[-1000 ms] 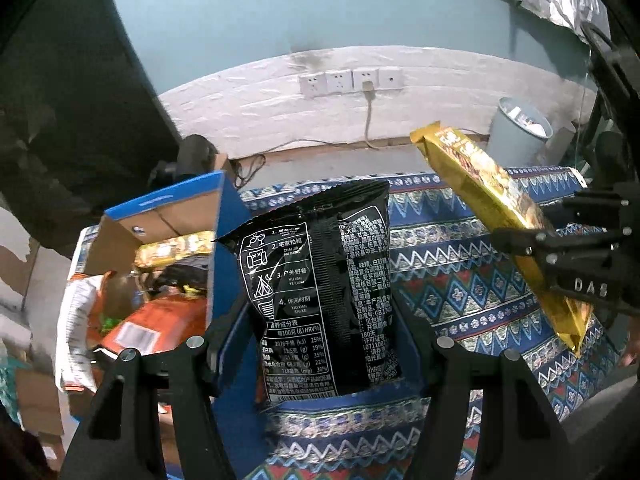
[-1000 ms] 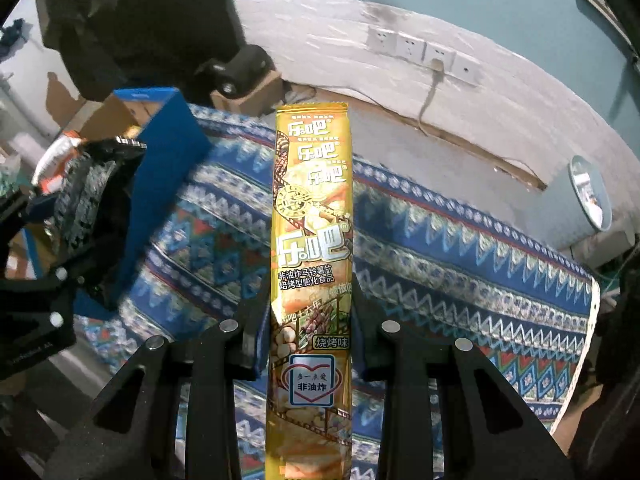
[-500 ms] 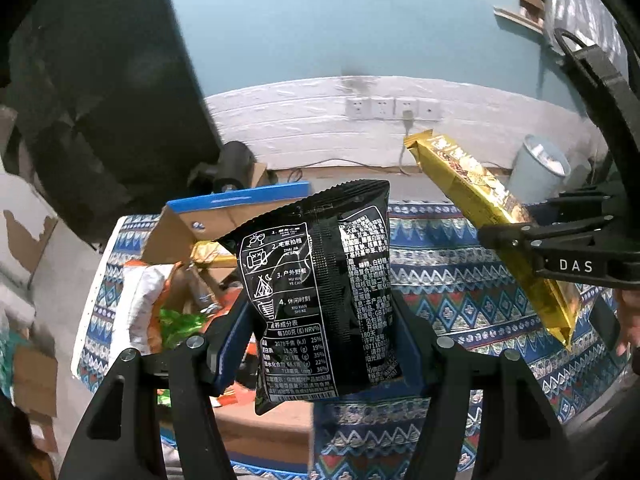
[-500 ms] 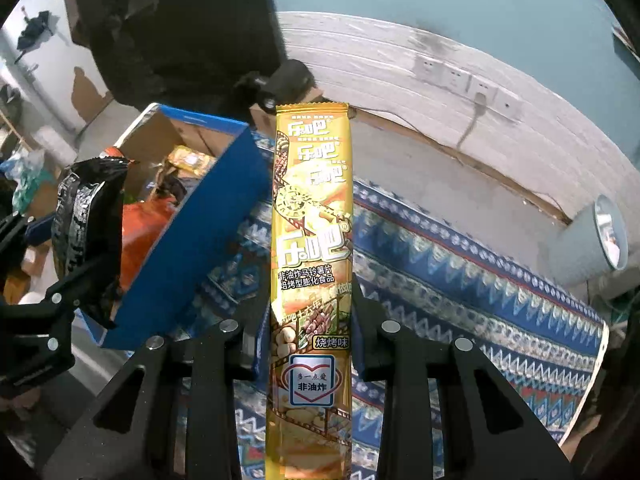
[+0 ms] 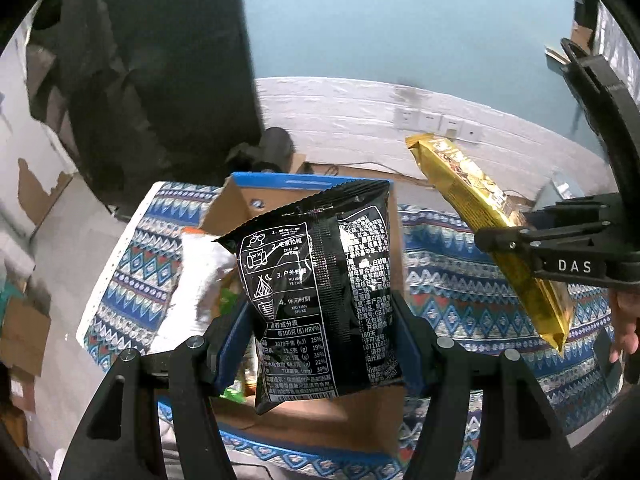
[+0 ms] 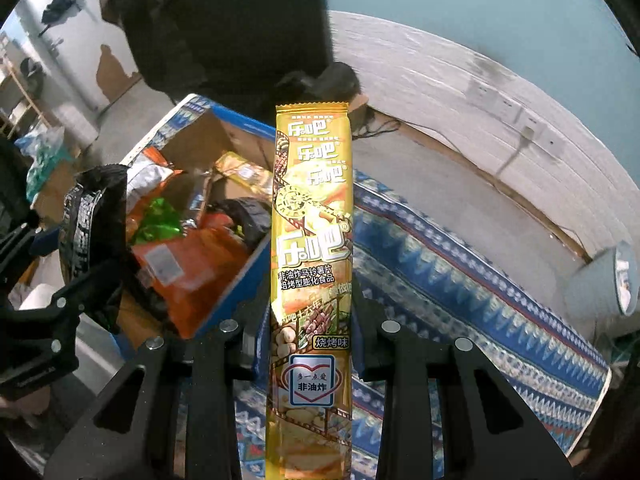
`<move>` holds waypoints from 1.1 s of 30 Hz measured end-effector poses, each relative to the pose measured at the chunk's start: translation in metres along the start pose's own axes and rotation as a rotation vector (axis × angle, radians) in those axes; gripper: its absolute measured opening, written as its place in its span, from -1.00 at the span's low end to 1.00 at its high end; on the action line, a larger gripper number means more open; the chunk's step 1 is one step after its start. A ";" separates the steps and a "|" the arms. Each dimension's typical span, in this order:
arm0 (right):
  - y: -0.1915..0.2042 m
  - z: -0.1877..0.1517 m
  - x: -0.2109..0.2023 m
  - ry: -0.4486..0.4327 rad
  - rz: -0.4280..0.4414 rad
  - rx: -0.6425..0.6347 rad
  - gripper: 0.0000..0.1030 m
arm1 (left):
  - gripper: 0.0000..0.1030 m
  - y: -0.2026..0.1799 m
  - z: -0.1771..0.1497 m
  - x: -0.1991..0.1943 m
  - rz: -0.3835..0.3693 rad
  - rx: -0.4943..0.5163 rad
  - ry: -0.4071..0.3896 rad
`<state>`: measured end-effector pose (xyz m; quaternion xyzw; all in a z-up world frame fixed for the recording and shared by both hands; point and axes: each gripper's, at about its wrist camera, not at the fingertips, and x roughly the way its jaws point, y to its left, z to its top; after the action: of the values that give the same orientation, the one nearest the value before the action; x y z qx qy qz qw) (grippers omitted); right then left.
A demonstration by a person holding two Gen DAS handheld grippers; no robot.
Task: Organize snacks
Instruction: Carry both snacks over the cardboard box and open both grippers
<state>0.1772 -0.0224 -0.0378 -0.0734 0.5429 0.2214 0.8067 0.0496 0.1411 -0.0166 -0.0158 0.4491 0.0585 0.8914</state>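
Snacks: black bag (image 5: 320, 296) clamped in left gripper (image 5: 320, 344) above cardboard box (image 6: 224, 136) at blanket (image 6: 460, 280) edge; right gripper (image 6: 310, 344) pinched tight on yellow pack (image 6: 312, 240), beside box.

1. Dim indoor light, cool blue cast in both wrist views; source not visible.
2. Strong fisheye bending: wall line curves, corners vignetted black.
3. Motion blur on the patterned cloth (image 6: 460, 280) and white bin (image 6: 604, 284) in right view; background soft.
4. Held packs sharp: yellow snack pack (image 6: 312, 264) text readable, black snack bag (image 5: 320, 292) print crisp.
5. Mild glare on the black foil; box (image 5: 316, 420) interior shadowed.
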 end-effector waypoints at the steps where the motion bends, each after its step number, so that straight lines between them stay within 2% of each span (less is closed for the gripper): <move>1: 0.004 0.004 0.003 0.007 0.002 -0.004 -0.42 | 0.29 0.006 -0.001 0.001 0.003 -0.009 0.003; 8: 0.031 0.026 0.032 0.046 0.049 -0.018 -0.42 | 0.29 0.030 -0.009 0.007 0.048 -0.040 0.013; 17: 0.063 0.048 0.057 0.072 0.060 -0.050 -0.42 | 0.29 0.062 -0.012 0.026 0.071 -0.094 0.049; 29: 0.084 0.058 0.053 0.042 0.075 -0.068 -0.33 | 0.31 0.071 -0.012 0.033 0.085 -0.144 0.080; 30: 0.084 0.058 0.051 0.036 0.073 -0.068 -0.33 | 0.36 0.070 -0.011 0.031 0.084 -0.147 0.077; 31: 0.084 0.058 0.048 0.031 0.073 -0.066 -0.33 | 0.49 0.069 -0.011 0.030 0.090 -0.146 0.073; 33: 0.083 0.057 0.042 0.021 0.075 -0.063 -0.33 | 0.55 0.069 -0.010 0.027 0.106 -0.141 0.060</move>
<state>0.2023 0.0837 -0.0428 -0.0808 0.5465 0.2677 0.7894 0.0499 0.2112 -0.0424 -0.0566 0.4704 0.1367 0.8700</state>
